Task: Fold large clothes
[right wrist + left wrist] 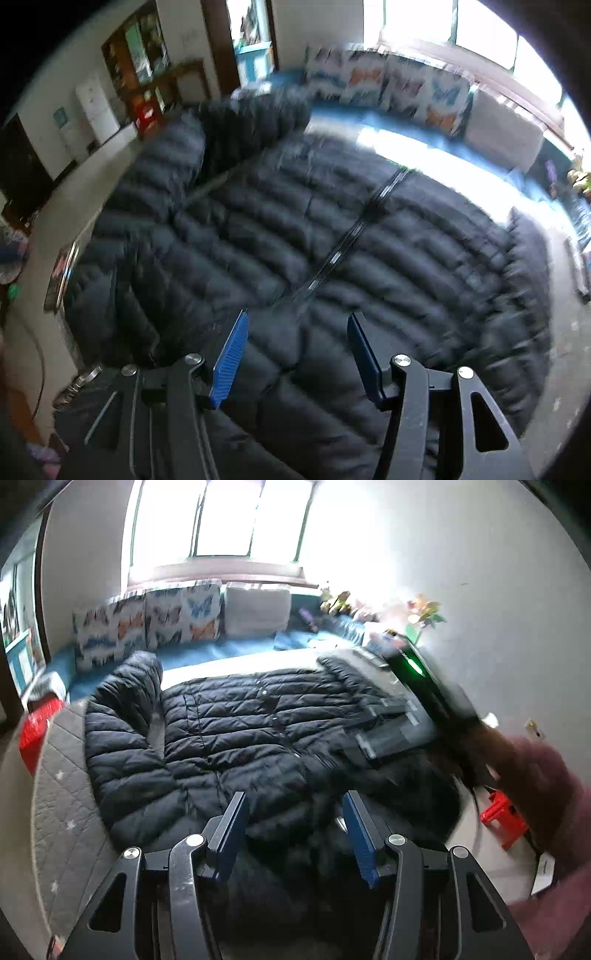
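A large black quilted puffer jacket (229,734) lies spread flat on a grey quilted mat (62,797), front up, its zip (354,229) running down the middle. One sleeve (129,690) bends up at the far left. My left gripper (295,801) is open and empty, hovering over the jacket's near edge. My right gripper (295,321) is open and empty just above the jacket's body. In the left wrist view the right gripper (388,731) shows blurred over the jacket's right side, held by a hand in a pink sleeve (546,786).
Butterfly-print cushions (147,627) and a white cushion (256,607) line the blue bed edge under a bright window. A red box (35,727) sits at the left, a red stool (502,816) at the right. A doorway and cabinet (147,74) stand beyond the mat.
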Tool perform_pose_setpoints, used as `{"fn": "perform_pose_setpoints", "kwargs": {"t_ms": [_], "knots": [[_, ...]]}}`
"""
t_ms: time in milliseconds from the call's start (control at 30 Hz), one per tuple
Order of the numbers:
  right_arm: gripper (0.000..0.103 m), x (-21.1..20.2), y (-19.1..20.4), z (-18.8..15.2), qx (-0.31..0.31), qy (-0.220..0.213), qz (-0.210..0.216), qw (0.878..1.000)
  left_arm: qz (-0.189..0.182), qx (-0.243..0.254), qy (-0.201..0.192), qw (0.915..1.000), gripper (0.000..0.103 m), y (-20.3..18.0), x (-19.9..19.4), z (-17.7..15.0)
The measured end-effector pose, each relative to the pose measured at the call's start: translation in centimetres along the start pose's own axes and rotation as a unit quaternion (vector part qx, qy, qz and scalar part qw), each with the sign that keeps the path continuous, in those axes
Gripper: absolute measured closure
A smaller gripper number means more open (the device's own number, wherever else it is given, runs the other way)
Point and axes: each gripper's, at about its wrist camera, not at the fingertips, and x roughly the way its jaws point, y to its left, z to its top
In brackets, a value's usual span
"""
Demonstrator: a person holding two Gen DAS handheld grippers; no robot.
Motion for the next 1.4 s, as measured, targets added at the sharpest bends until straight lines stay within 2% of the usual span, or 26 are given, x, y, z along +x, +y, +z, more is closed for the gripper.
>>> {"fn": "perform_pose_setpoints", "kwargs": {"t_ms": [133,200,300,367,433,533,600,667,767,900,1000,1067,1200,1300,1400], "knots": [[0.042,1.9,2.0,-2.8,-0.038,0.043,0.004,0.998,0.022,0.031,0.039,0.9985,0.047,0.2,6.9,3.9],[0.042,3.1,2.8,-4.4,-0.047,0.071,0.020,0.996,0.018,0.034,0.064,0.9972,0.047,0.0,10.7,3.8],[0.042,3.9,4.2,-6.9,-0.075,0.091,0.015,0.993,-0.003,0.041,0.117,0.9923,0.047,-0.6,15.1,1.3],[0.042,3.3,4.9,-8.2,-0.093,0.079,0.002,0.993,-0.004,0.056,0.141,0.9885,0.047,-1.2,16.5,-1.3],[0.042,2.4,4.9,-9.2,-0.087,0.070,0.007,0.994,-0.003,0.070,0.153,0.9857,0.047,-1.7,17.6,-3.6],[0.042,1.7,4.7,-11.0,-0.083,0.070,0.017,0.994,-0.008,0.067,0.152,0.9861,0.043,-1.8,17.9,-6.6],[0.042,1.2,4.1,-11.9,-0.067,0.069,0.028,0.995,-0.012,0.047,0.144,0.9884,0.043,-1.8,17.5,-7.4],[0.042,0.0,3.6,-11.7,-0.050,0.074,0.042,0.995,-0.016,0.049,0.151,0.9871,0.043,-1.9,17.1,-7.2],[0.042,-2.3,1.2,-10.9,-0.015,0.050,0.051,0.997,-0.034,0.027,0.155,0.9870,0.043,-1.4,16.0,-6.1],[0.042,-3.7,-2.9,-9.1,0.034,0.011,0.020,0.999,-0.007,0.031,0.111,0.9934,0.042,-0.7,13.4,-3.2],[0.042,-3.6,-6.5,-7.2,0.074,-0.015,-0.005,0.997,0.002,0.010,0.085,0.9963,0.037,0.9,12.4,-0.9],[0.042,-3.1,-9.4,-5.7,0.105,-0.028,-0.011,0.994,0.018,-0.008,0.075,0.9970,0.036,2.5,12.5,0.7],[0.042,-0.1,-13.9,-3.5,0.159,-0.013,-0.002,0.987,0.046,-0.048,0.083,0.9943,0.036,6.1,13.7,2.9],[0.042,0.0,-16.2,-4.4,0.187,-0.004,-0.010,0.982,0.065,-0.084,0.093,0.9900,0.036,9.2,14.6,3.3],[0.043,-0.6,-17.1,-6.0,0.196,0.013,-0.056,0.979,0.085,-0.125,0.103,0.9832,0.036,12.7,14.8,2.6]]}}
